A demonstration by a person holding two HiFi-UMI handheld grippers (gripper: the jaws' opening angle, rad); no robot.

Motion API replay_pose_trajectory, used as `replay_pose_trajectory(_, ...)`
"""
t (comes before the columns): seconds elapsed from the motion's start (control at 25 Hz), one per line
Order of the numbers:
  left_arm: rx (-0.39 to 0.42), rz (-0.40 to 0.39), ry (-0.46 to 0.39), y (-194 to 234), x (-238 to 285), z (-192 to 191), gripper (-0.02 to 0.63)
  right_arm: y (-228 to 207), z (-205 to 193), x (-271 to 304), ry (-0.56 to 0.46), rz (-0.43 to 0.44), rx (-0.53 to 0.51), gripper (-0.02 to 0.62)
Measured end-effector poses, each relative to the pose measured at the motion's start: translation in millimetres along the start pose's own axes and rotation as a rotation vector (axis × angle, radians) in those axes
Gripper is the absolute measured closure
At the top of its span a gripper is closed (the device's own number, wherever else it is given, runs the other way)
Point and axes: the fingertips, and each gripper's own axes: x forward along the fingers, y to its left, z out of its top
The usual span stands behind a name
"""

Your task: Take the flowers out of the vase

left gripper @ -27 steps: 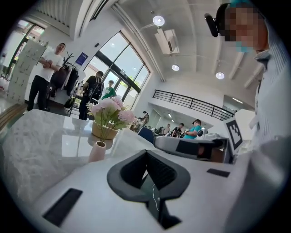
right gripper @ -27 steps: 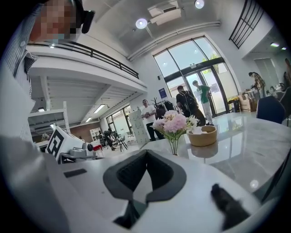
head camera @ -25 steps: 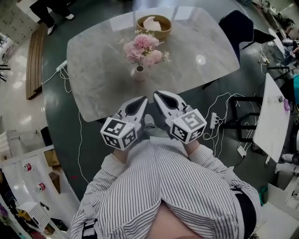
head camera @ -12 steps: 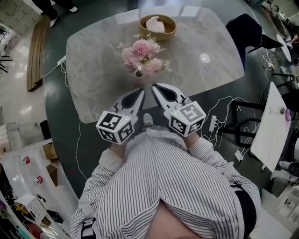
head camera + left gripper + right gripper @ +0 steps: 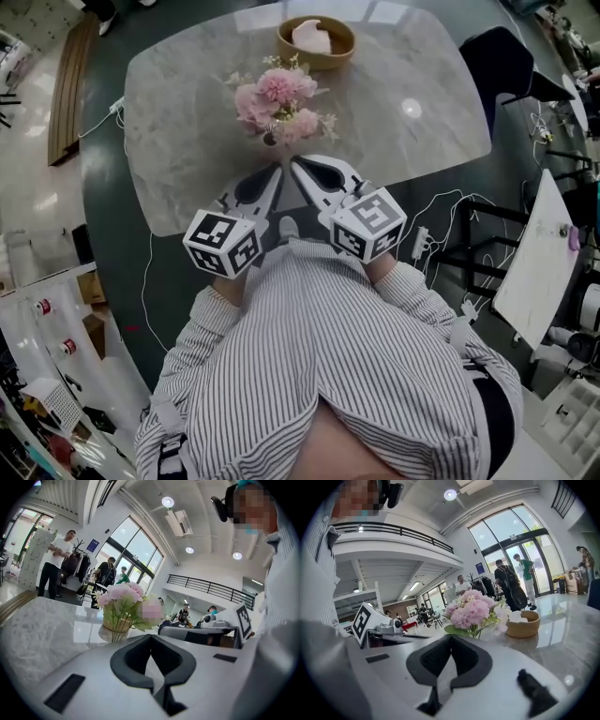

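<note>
**Both shut, just short**

The flowers (image 5: 278, 101) stood upright in the vase (image 5: 270, 139). Just on the vase's near side, the left gripper (image 5: 277, 169) and right gripper (image 5: 294, 161) pointed toward it, each with jaws together and empty. Neither looked clearly nearer, and the stems ran vertically.

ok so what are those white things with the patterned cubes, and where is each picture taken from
No robot here: a person in a striped shirt holds a two-jaw gripper in each hand, and the patterned cubes are part of them. The head view looks down from a camera on the person's head, showing the left gripper and right gripper. The two gripper views come from cameras riding on each gripper, looking along its jaws. On the marble table stand pink flowers in a small vase, with a wooden bowl behind. Both grippers are shut and hold nothing, short of the vase.
</note>
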Motion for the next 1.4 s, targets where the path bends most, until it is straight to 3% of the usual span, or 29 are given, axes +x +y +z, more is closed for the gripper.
replay_pose_trajectory(0.44, 0.020, 0.047, 0.005, 6.2, 5.8, -0.5, 0.595, -8.8, -7.6, 1.4, 0.042, 0.001, -0.023, 0.580)
replay_pose_trajectory(1.4, 0.051, -0.061, 0.090, 23.0, 2.6, 16.9, 0.595, -16.5, -3.6, 14.9, 0.038, -0.152, 0.021, 0.580)
